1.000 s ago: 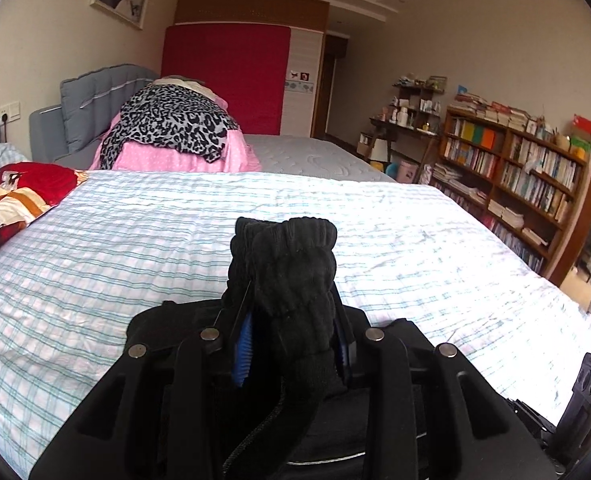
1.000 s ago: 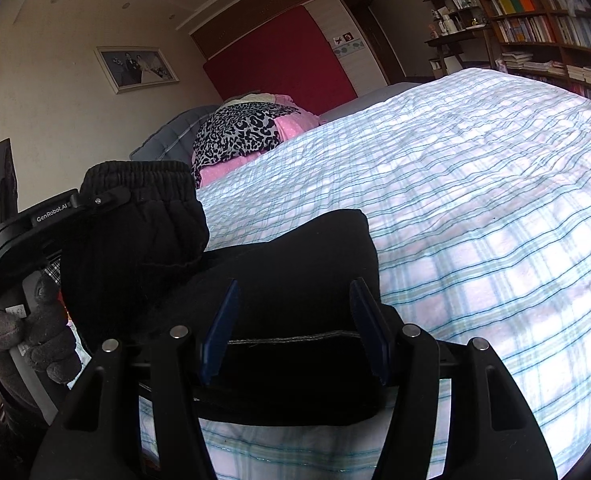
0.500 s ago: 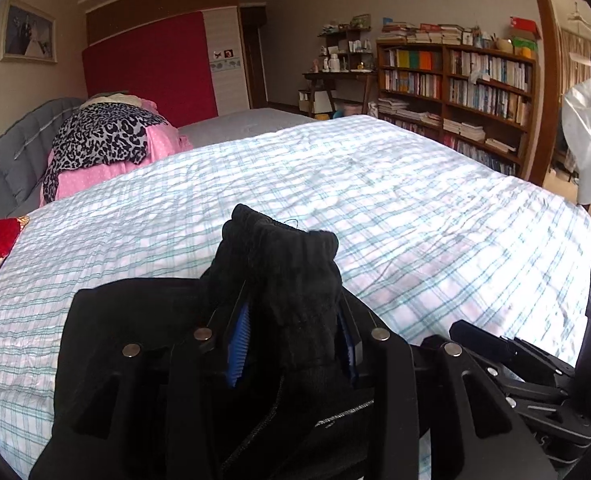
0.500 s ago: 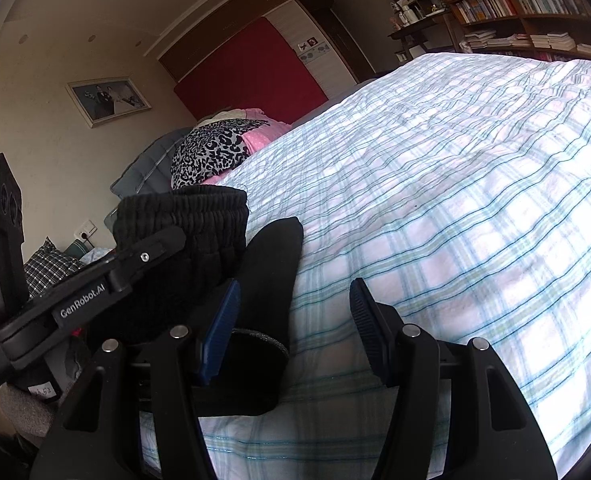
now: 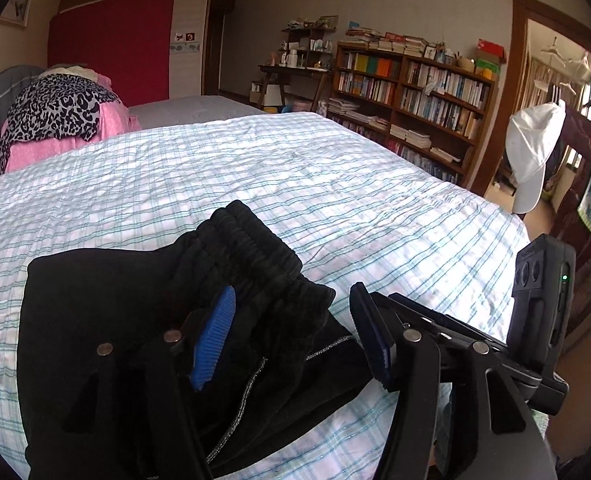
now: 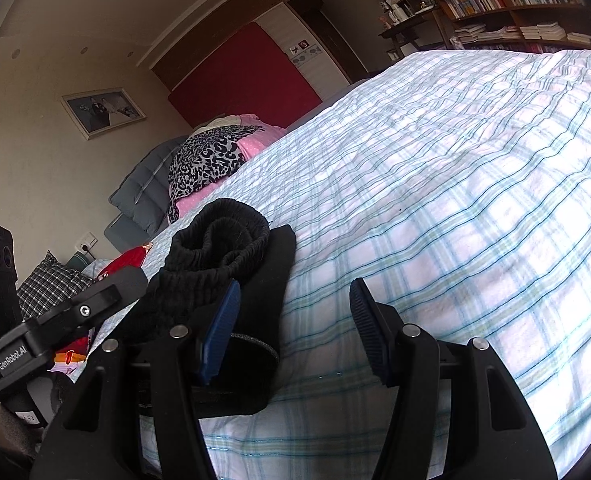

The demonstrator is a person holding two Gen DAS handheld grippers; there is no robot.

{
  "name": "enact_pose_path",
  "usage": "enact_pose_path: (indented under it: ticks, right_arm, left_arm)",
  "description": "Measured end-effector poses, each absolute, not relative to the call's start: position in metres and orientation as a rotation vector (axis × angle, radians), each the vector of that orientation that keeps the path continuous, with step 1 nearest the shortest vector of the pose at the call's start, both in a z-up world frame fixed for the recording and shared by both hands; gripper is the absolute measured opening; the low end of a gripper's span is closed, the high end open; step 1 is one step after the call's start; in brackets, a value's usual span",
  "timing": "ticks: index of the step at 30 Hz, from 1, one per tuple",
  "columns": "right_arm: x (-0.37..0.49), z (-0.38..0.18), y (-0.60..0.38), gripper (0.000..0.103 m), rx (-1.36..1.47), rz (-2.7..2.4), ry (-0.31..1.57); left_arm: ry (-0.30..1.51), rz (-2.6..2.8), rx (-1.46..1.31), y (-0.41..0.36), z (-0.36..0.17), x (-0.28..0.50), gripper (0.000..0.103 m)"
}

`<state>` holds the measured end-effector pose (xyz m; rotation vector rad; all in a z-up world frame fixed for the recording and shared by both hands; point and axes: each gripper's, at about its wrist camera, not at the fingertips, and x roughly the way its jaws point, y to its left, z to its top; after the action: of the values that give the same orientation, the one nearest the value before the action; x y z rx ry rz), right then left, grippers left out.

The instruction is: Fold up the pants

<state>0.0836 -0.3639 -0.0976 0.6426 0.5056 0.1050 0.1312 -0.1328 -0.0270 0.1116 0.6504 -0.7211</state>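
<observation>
Covering most of both views, a bed (image 5: pixel 255 184) wears a crinkled white sheet checked in pale blue and green. Beyond it stand a red wall panel (image 5: pixel 111 44), a wooden bookshelf (image 5: pixel 411 92) packed with books, and a grey padded headboard (image 6: pixel 143 192) with a leopard-print cloth (image 5: pixel 55 108) heaped on pink bedding. A white cap (image 5: pixel 531 152) hangs by the doorway. The pants (image 5: pixel 143 320), black and fleecy with a ribbed elastic waistband, lie bunched at the bed's near edge. The left gripper (image 5: pixel 291 340) has its jaws spread apart over the fabric, gripping nothing; the right gripper (image 6: pixel 293 330) likewise has its jaws released, blue ridged pads showing.
</observation>
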Motion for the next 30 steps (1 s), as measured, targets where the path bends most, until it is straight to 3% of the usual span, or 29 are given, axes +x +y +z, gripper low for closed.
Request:
enact_pose_path:
  ticks: [14,19,25,26,28,30]
  right_arm:
    - [0.105,-0.083,-0.343,0.059,0.742,0.296,0.54]
    - [0.123,-0.079,-0.335,0.076,0.816,0.342,0.578]
    - [0.153,-0.075,-0.325,0.076,0.797,0.256,0.663]
    - [0.156,-0.074,-0.323,0.074,0.792,0.251,0.669]
    - [0.161,-0.072,-0.316,0.044,0.745,0.224,0.688]
    - [0.16,-0.067,-0.31,0.035,0.677,0.211,0.669]
  left_arm:
    - [0.609,-0.477,-0.066,-0.015,-0.01,0.161,0.063]
    - [0.616,-0.423,-0.096,0.018,-0.016,0.165,0.064]
    - [0.662,-0.444,-0.067,0.028,-0.035,0.161,0.066]
    - [0.672,-0.453,-0.058,0.025,-0.04,0.159,0.067]
    - [0.692,-0.472,-0.041,0.024,-0.047,0.159,0.068]
    - [0.703,-0.487,-0.023,0.021,-0.052,0.158,0.068]
